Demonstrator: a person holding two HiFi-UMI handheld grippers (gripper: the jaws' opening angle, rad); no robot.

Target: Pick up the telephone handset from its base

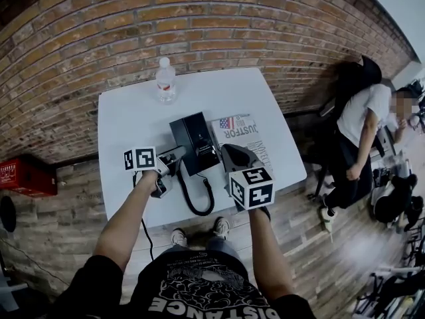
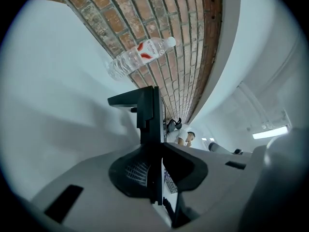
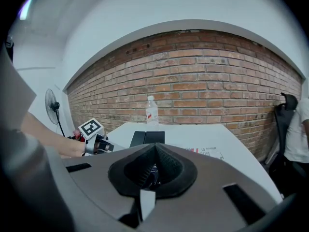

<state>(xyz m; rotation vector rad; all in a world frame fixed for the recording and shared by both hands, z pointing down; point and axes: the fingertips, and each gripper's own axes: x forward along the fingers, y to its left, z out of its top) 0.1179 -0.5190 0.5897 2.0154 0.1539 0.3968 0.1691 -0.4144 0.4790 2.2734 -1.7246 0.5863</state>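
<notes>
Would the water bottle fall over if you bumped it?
Probably: the bottle stands tall and narrow on the table, so a knock up high could tip it. It's round, so it would likely roll afterwards.

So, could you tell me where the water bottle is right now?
In the head view the water bottle stands at the white table's far edge by the brick wall, beyond the black telephone base, left of centre.
</notes>
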